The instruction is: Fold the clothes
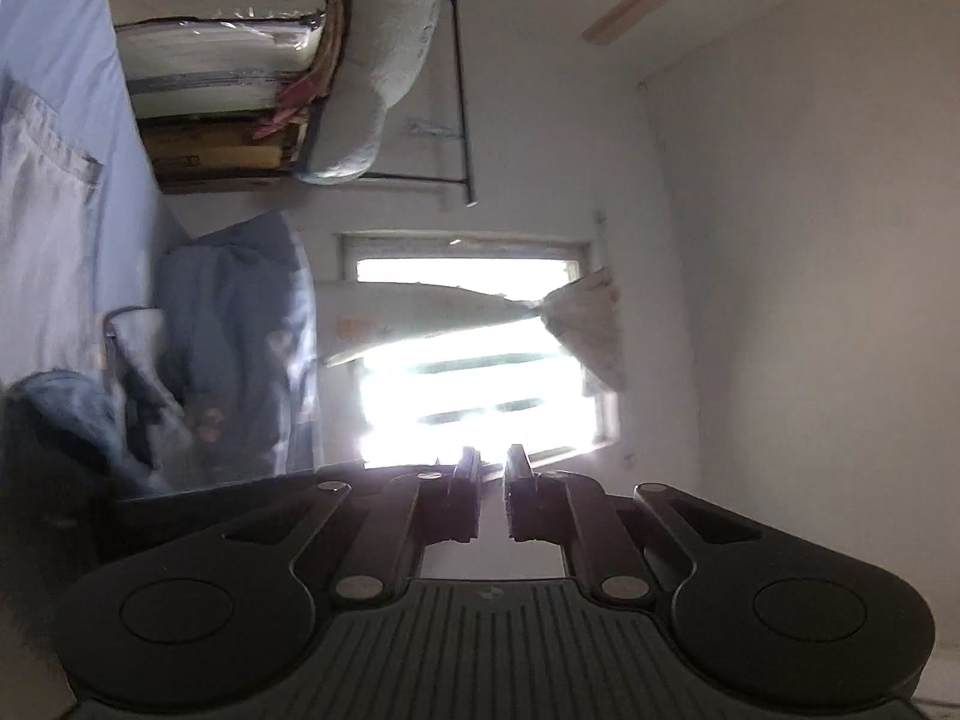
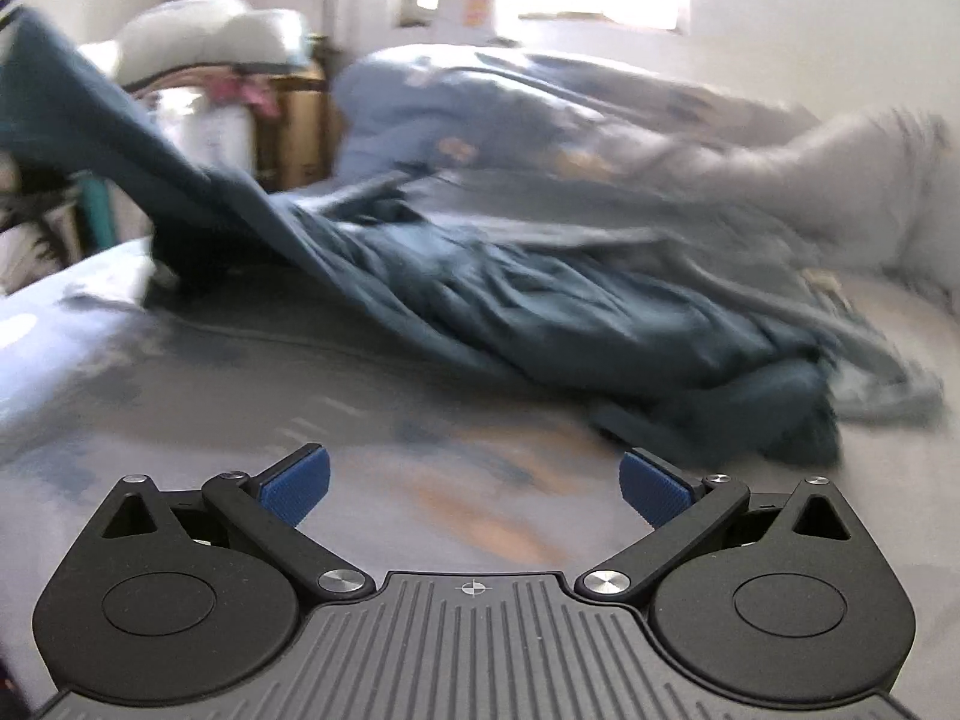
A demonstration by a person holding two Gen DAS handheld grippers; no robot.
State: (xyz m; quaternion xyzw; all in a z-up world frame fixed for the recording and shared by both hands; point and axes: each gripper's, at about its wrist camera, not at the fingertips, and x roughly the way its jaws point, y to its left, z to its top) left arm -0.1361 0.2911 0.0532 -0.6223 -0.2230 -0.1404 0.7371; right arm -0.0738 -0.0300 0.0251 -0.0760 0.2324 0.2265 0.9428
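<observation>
Clothes on the bed appear first in the left wrist view, which is rolled sideways: a pale garment (image 1: 42, 210) lies flat on the blue bedsheet (image 1: 66, 24) along the left edge, and a blurred heap of blue bedding (image 1: 240, 336) sits beside it. The left gripper (image 1: 492, 495) points toward a bright window (image 1: 474, 360) with a tied curtain (image 1: 576, 324); its jaws are nearly together, only a narrow slit of light between them, and no cloth is visible in that slit. Stacked boxes (image 1: 222, 84) with a pale bundle (image 1: 384, 78) against them stand by the wall. In the right wrist view, a dark blue garment (image 2: 540, 312) lies crumpled on the bedsheet (image 2: 180, 372) ahead of the right gripper (image 2: 474, 483), and one edge of it is drawn up toward the upper left corner of the frame. The right gripper's jaws are spread wide with nothing between the blue pads (image 2: 297, 483), and it hovers above bare sheet, near but clear of the garment. A grey garment (image 2: 840, 168) and the rumpled bedding (image 2: 510, 114) lie behind, blurred.
</observation>
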